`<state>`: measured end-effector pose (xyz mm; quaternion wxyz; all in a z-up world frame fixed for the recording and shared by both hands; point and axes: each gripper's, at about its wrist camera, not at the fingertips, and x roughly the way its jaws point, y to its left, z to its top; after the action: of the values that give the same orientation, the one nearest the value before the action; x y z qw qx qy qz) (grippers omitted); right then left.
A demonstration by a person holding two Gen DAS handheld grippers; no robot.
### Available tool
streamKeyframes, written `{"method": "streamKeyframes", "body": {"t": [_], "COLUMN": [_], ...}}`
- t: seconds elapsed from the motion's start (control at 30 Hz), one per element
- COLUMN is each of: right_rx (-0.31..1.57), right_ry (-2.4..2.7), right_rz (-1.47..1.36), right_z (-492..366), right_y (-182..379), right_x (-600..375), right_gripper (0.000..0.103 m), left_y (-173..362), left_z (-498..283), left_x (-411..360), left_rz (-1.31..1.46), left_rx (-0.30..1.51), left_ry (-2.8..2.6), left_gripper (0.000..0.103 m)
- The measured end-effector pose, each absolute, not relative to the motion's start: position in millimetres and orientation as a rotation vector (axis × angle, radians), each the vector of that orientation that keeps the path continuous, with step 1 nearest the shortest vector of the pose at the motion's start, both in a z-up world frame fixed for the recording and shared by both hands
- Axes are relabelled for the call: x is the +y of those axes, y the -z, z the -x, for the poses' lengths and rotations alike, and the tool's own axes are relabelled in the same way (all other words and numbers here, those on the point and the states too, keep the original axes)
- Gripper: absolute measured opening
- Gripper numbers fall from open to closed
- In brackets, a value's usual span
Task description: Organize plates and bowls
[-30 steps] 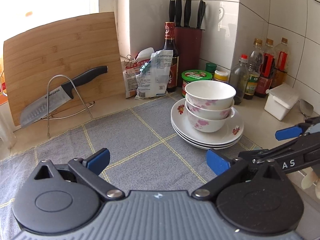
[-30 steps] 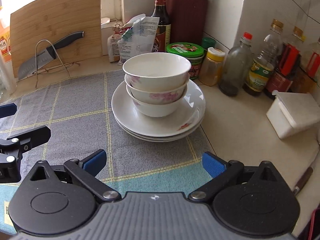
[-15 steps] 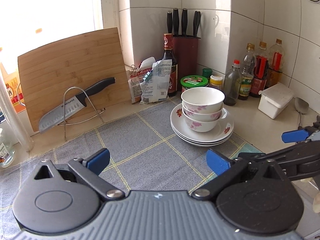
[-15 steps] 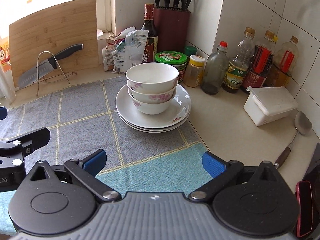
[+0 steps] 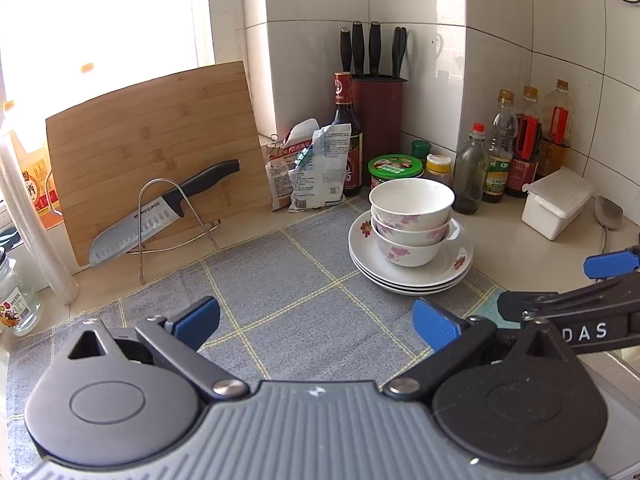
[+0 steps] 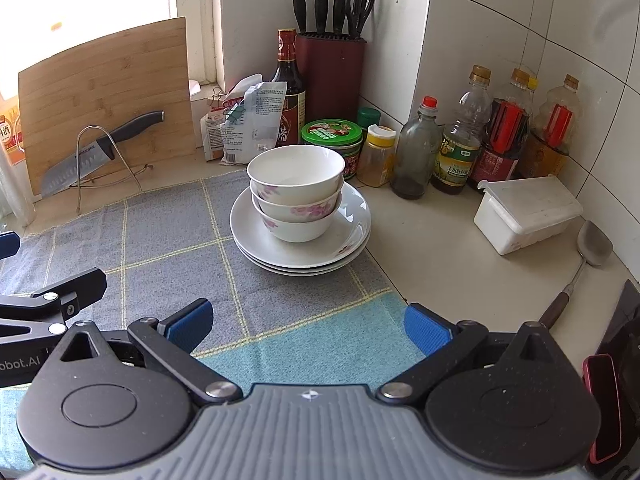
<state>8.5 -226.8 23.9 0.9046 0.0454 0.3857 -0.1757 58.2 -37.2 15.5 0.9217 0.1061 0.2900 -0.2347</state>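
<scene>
Three white bowls (image 5: pixel 411 216) (image 6: pixel 296 196) with pink flowers are nested upright on a stack of three white plates (image 5: pixel 456 270) (image 6: pixel 352 236), at the right edge of a grey checked cloth (image 5: pixel 288 300) (image 6: pixel 168 248). My left gripper (image 5: pixel 316 320) stands open and empty above the cloth, well short of the stack and to its left. My right gripper (image 6: pixel 308 326) is also open and empty, held back in front of the stack. In each wrist view the other gripper's fingers show at the edge.
Behind the stack are a green-lidded jar (image 6: pixel 332 136), sauce bottles (image 6: pixel 460 144), a knife block (image 6: pixel 330 68) and snack bags (image 5: pixel 312 164). A cutting board (image 5: pixel 156 148) with a knife on a wire rack (image 5: pixel 160 212) leans at left. A white box (image 6: pixel 528 212) and spatula (image 6: pixel 588 248) lie at right.
Both grippers have drawn back and risen away from the stack, which now looks smaller and farther. Both stayed open. The bowls and plates have not moved.
</scene>
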Motion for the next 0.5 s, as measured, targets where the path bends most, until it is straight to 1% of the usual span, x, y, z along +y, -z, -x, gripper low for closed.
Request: {"method": "streamKeyframes", "body": {"t": [0.5], "right_rx": [0.792], "right_ry": [0.367], "right_rz": [-0.09], "right_z": [-10.4], "right_y": [-27.8], "right_x": [-227.1], "right_gripper": [0.103], "left_y": [-19.3], "left_z": [-59.1], "left_x": [-37.7], "left_rz": [-0.224], "left_rx": [0.584], "left_ry": [0.479], "left_gripper": [0.102]}}
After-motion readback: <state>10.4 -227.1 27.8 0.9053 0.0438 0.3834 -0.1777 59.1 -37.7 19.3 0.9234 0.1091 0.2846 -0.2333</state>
